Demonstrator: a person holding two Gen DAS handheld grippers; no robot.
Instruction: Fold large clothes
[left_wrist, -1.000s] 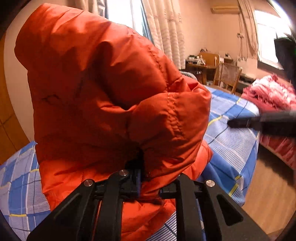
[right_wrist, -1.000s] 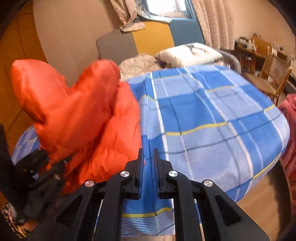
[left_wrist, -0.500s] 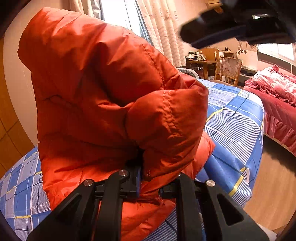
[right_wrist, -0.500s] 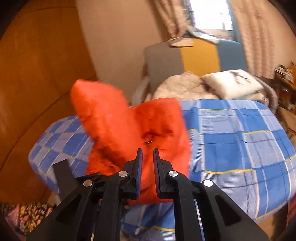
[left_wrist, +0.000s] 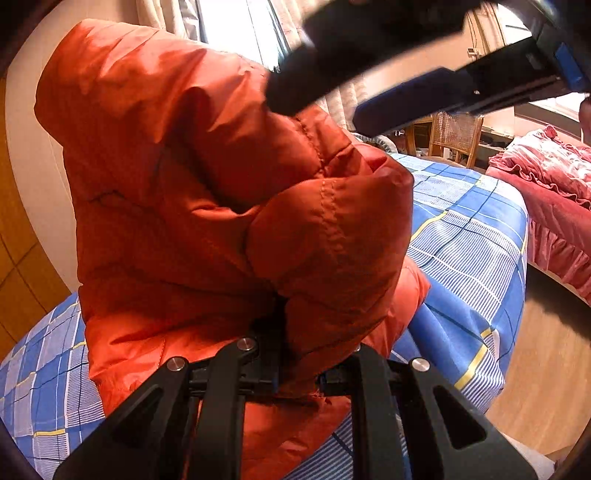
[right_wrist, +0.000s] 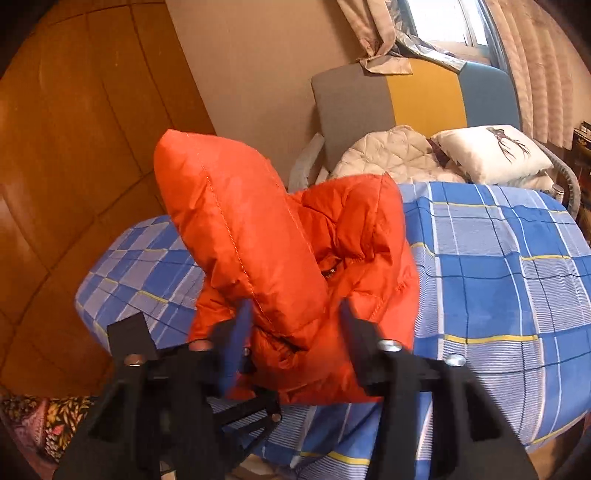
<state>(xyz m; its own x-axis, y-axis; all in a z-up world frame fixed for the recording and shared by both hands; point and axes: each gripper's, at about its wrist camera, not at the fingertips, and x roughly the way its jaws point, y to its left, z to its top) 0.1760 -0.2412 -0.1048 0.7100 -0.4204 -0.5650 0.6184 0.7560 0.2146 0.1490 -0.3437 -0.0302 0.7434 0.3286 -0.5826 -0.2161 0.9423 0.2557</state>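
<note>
— Orange and puffy, the down jacket (left_wrist: 207, 206) stands up in a bunched heap at the near edge of the bed, on the blue checked cover (left_wrist: 472, 243). Which gripper holds it?

— The left gripper (left_wrist: 295, 369). Its jaws are almost together and they pinch a fold of the jacket low in the left wrist view; the cloth swells above them and hides the fingertips.

— And the right gripper (right_wrist: 295, 325)?

— Its jaws are opening now. In the right wrist view a thick stitched fold of the jacket (right_wrist: 258, 240) lies in line with the gap, but the fingers (right_wrist: 351, 332) look apart from the cloth, so no grip. One finger is blurred.

— Is the right gripper visible from the other side?

— Yes, it crosses the top of the left wrist view as a dark blurred shape (left_wrist: 388, 55), just above the jacket.

— What is behind the bed?

— A headboard (right_wrist: 424, 96) in grey, yellow and blue, a white pillow (right_wrist: 487, 151) and a cream quilt (right_wrist: 388, 155) beside it.
</note>
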